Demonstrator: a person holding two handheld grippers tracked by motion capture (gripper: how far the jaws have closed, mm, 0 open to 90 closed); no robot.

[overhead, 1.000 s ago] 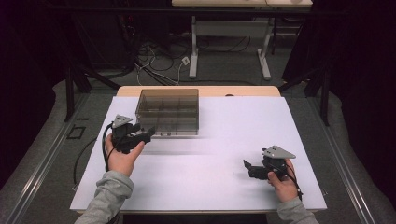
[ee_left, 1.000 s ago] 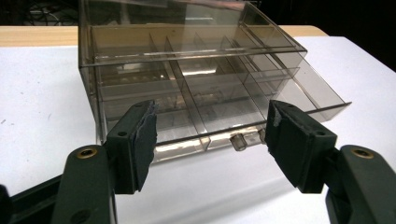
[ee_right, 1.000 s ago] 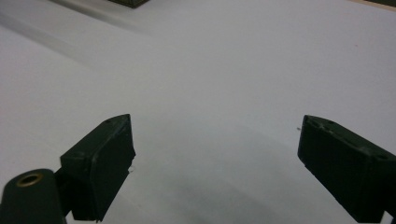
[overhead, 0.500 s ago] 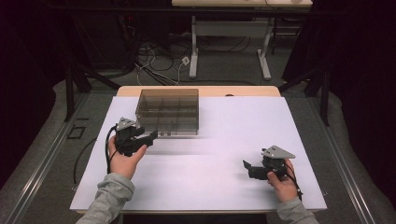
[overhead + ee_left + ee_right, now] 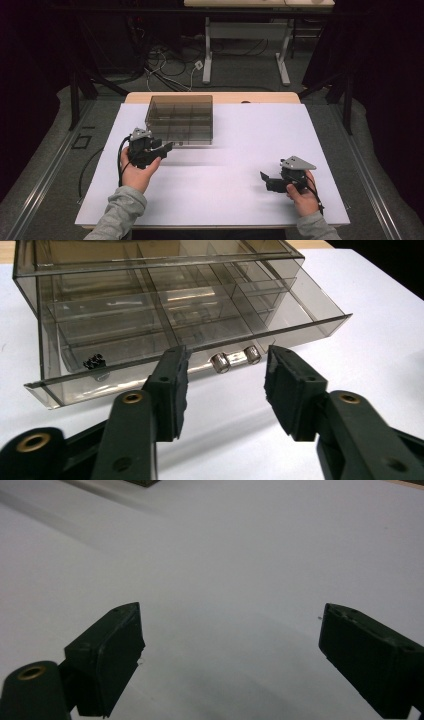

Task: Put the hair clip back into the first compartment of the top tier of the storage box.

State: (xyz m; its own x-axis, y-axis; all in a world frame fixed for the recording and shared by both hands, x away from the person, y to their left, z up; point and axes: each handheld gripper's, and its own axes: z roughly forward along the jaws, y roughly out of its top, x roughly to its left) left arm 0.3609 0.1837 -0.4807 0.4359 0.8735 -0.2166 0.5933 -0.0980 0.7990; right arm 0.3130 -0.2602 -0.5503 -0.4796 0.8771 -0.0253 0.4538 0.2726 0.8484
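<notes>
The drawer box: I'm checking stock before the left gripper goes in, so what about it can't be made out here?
- Small black thing in the pulled-out drawer, left gripper view: too small and dim behind the smoky front to name.
- Box, high view: tinted lid and distance hide what the compartments hold.
- Box, right gripper view: cut off by the top edge, a dark corner showing.
- Knob: whether the left gripper touches it is unclear.

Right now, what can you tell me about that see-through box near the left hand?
The box is a smoky, see-through plastic organiser, low and rectangular, standing flat on the white table near its far edge. Its drawer is pulled partly out, split by clear dividers into compartments, with a small clear knob in front. One tiny dark item lies in a front compartment. The left gripper hangs open before the knob, apart.
</notes>
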